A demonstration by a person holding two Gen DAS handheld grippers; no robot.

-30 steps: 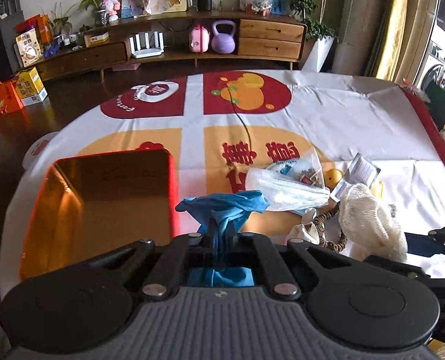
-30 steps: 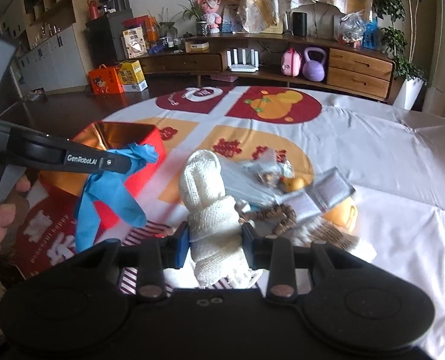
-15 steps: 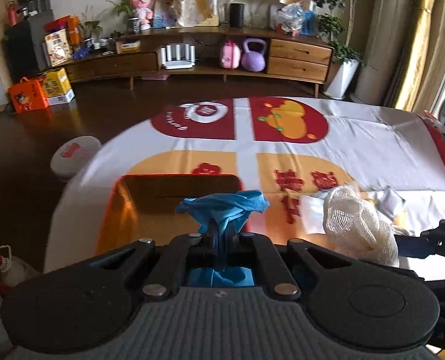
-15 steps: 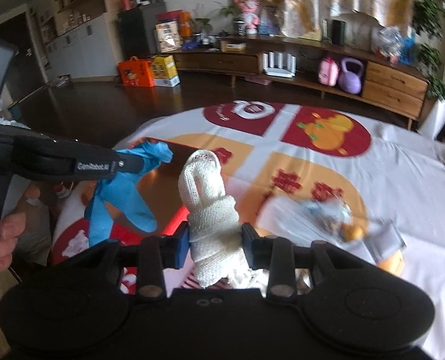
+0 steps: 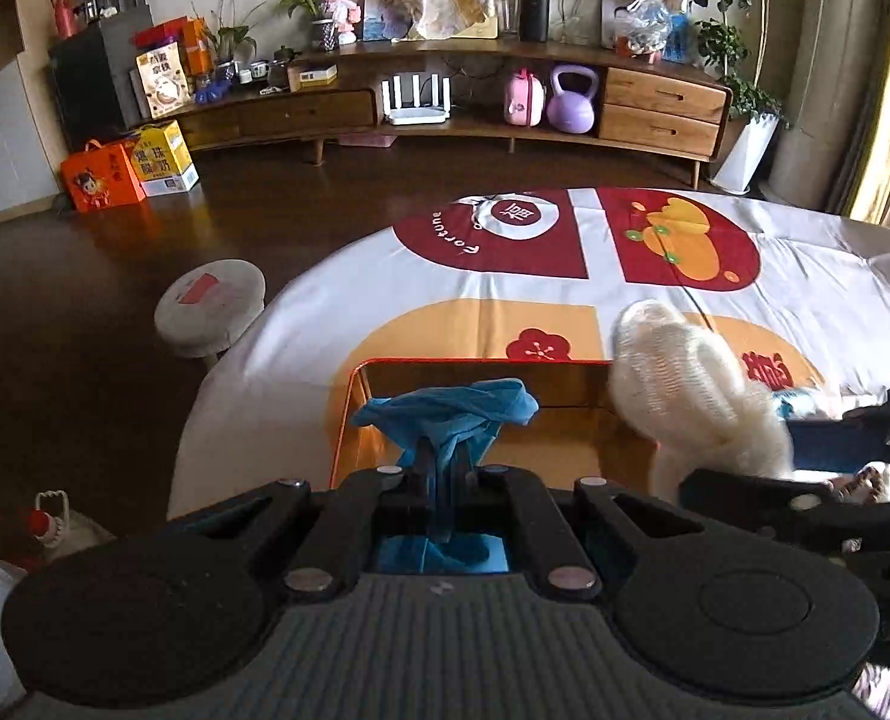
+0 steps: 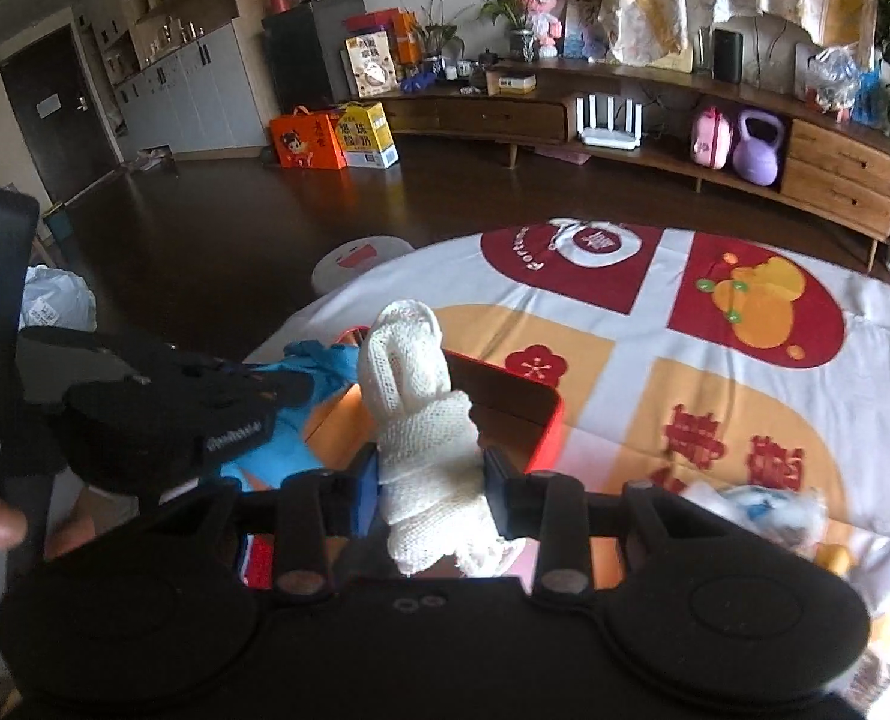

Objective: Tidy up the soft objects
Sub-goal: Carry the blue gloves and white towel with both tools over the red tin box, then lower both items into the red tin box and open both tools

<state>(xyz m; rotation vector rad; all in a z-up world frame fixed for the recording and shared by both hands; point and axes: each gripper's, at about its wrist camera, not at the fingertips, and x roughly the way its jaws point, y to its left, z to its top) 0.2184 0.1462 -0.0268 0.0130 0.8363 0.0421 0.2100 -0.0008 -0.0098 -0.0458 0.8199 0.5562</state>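
Blue glove hanging pinched in left claw, white knit cloth clamped in right claw; both hovering over red box, neither dropped in; more items waiting on counter.

My right gripper clamps a cream knitted cloth above the red box; at left, my left gripper carries a blue glove.

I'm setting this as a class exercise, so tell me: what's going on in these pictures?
A person is tidying soft things with a handheld gripper in each hand. The left gripper is shut on a blue glove, and the right gripper is clamped on a white knitted cloth. Both are held at the open red box on the patterned tablecloth; nothing has been dropped in yet.
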